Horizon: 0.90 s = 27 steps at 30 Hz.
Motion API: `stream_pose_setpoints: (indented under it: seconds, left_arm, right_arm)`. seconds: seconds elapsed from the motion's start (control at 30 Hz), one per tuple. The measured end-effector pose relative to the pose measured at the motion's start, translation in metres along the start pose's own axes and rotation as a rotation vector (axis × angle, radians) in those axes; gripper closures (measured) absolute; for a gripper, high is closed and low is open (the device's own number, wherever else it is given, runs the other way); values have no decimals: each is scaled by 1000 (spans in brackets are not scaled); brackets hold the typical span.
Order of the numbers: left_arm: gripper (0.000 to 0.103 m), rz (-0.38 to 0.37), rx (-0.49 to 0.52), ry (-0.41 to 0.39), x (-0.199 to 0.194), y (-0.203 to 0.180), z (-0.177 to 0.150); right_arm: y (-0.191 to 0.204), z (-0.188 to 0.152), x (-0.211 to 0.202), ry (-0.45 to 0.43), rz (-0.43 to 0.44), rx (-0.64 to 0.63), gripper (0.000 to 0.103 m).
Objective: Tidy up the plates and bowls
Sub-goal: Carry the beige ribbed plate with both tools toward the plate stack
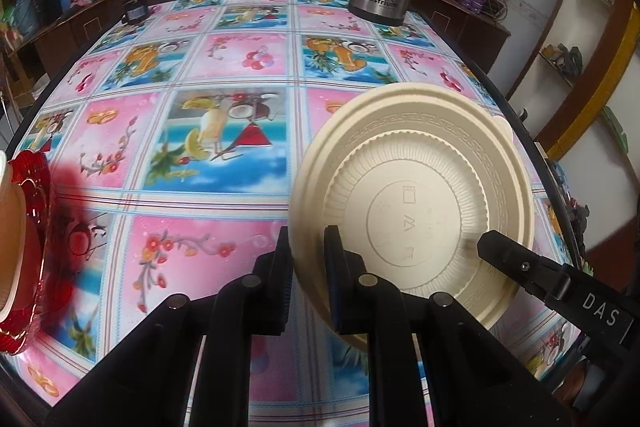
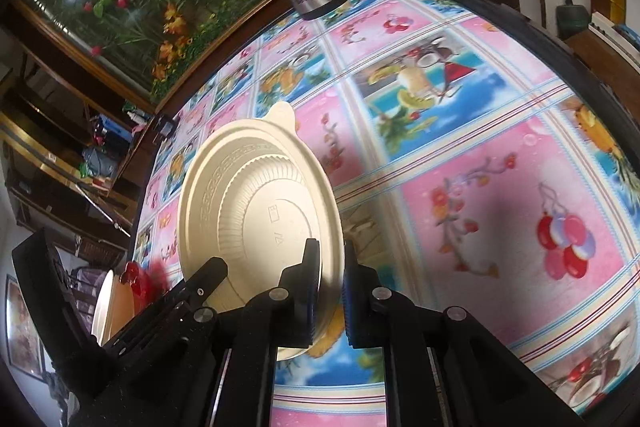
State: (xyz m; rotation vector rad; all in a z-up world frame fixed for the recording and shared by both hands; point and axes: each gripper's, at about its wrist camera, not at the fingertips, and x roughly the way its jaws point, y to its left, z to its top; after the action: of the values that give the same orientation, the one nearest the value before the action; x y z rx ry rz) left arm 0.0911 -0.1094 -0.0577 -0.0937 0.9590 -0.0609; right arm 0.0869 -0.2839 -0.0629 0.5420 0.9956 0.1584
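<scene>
While both grippers pinch opposite edges of the cream plate (image 1: 412, 203), it hangs above the table (image 1: 200, 195), clear of the cloth. The left gripper (image 1: 308, 259) is clamped on the near-left rim, the right gripper (image 2: 332, 283) on the far side. If the hands drift apart or twist unevenly, the thin rim could flex and slip free. The red dish (image 1: 32, 239), with bowls stacked in it, sits well to the left.

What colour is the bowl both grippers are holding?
Plain cream, with a raised key-pattern band: the bowl, clearest in the left wrist view.
</scene>
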Motion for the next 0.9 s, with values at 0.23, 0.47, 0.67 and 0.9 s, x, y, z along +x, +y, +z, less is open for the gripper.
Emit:
stream_pose_setpoints:
  seconds: [0.23, 0.47, 0.67, 0.9]
  left_arm:
    - [91, 8, -24, -5, -7, 17, -6]
    - [91, 16, -41, -7, -14, 29, -13]
    - [91, 27, -56, -11, -21, 41, -18]
    - [91, 40, -85, -19, -30, 57, -22]
  right_arm:
    - [15, -8, 2, 10, 14, -22, 93]
    - [24, -15, 5, 22, 28, -40, 93]
    - [34, -22, 6, 31, 45, -56, 93]
    - [48, -29, 10, 48, 67, -81, 93]
